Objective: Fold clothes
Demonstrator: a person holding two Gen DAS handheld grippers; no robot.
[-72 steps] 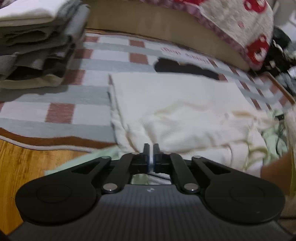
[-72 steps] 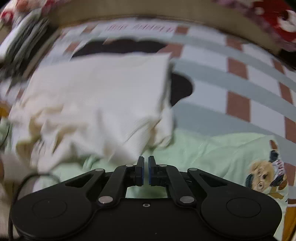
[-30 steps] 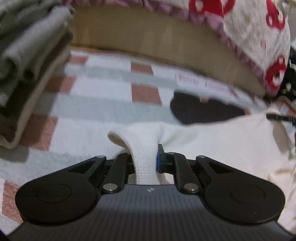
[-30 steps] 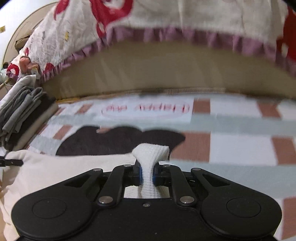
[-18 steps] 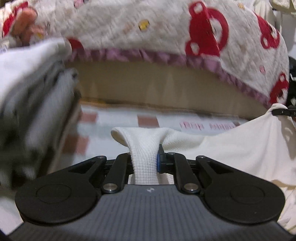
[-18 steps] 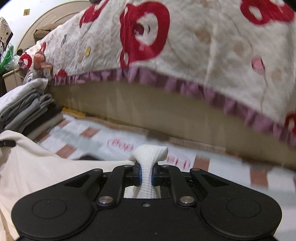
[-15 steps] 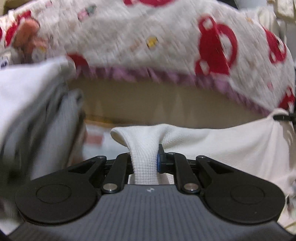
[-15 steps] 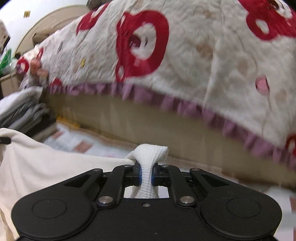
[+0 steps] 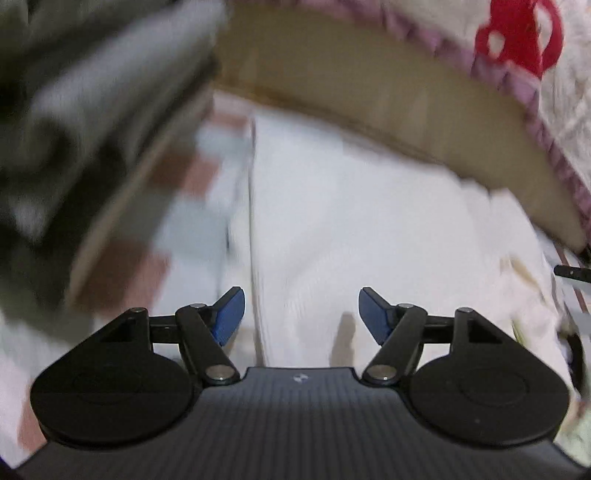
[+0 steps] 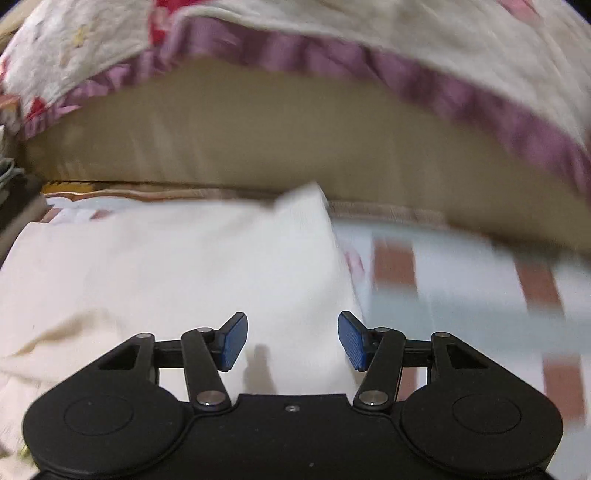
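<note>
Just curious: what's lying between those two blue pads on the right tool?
Only the cream garment, spread flat on the checked blanket, shows in the gap of the open right hand-held gripper, seen in the right wrist view.

I see a checked mat in pale blue, white and reddish-brown underfoot. Along its far edge runs a tan bed base. A quilted cover with red prints and purple trim overhangs it.

No legible text or labels
</note>
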